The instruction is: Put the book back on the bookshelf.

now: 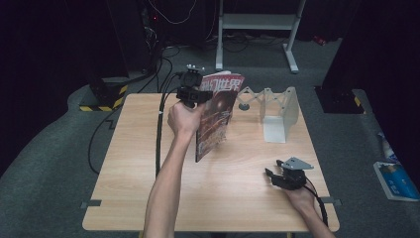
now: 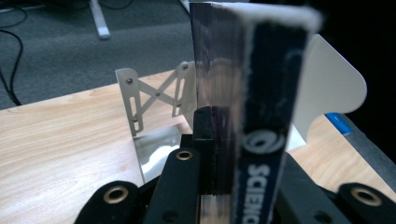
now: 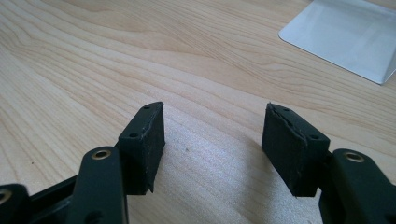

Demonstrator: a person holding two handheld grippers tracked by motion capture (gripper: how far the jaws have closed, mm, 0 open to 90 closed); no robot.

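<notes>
My left gripper [image 1: 198, 93] holds a magazine [image 1: 217, 116] with a red-brown cover upright above the back middle of the wooden table [image 1: 138, 168]. In the left gripper view the jaws of that gripper [image 2: 233, 158] are shut on the magazine [image 2: 261, 93], whose dark spine faces the camera. Just beyond stands a metal extendable book rack [image 1: 272, 106], whose lattice [image 2: 149, 98] and white end plate [image 2: 327, 88] show past the magazine. My right gripper [image 1: 273, 168] rests low on the table at the front right. Its jaws [image 3: 215, 140] are open, with bare wood between them.
The rack's flat metal base [image 3: 345, 37] lies ahead and to the right of my right gripper. On the floor are cables, a black and yellow striped foot [image 1: 106, 96] at the back left, a white stand [image 1: 257, 25] behind the table, and a blue packet [image 1: 396, 179] at the right.
</notes>
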